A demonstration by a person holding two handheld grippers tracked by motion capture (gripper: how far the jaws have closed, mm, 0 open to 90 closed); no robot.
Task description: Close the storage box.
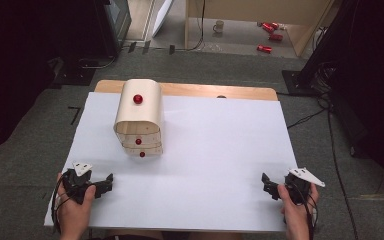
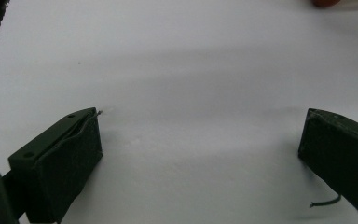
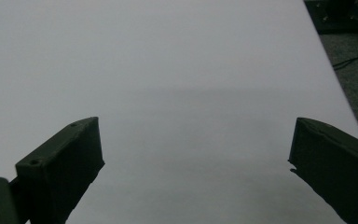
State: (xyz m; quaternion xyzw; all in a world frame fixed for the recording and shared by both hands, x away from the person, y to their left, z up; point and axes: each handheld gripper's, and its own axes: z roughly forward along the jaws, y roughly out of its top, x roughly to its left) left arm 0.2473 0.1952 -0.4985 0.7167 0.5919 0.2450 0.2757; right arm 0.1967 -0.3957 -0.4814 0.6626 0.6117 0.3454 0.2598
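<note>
**Both grippers rest wide open near a small drawer cabinet**

Grey carpet surrounds a wooden table (image 1: pixel 245 92) covered by a white sheet (image 1: pixel 215 160). On the far left part of the sheet stands a small wooden cabinet (image 1: pixel 139 117) with a rounded top. It has one red knob (image 1: pixel 138 99) on its upper face and two smaller red knobs (image 1: pixel 138 141) on the drawer fronts, which face the person.

At the near left corner of the sheet, the left gripper (image 1: pixel 105 183) is held by a hand (image 1: pixel 75 207). Its jaws are spread wide in the left gripper view and nothing is between them, only the white sheet. The cabinet is near this gripper, further forward and a little to the right, not touching it.

The right gripper (image 1: pixel 267 184) is at the near right side, well apart from the cabinet. Its jaws are also wide apart and hold nothing.

Behind the table, on the floor, lie some red cans (image 1: pixel 269 31) and a mug (image 1: pixel 219 26).
</note>
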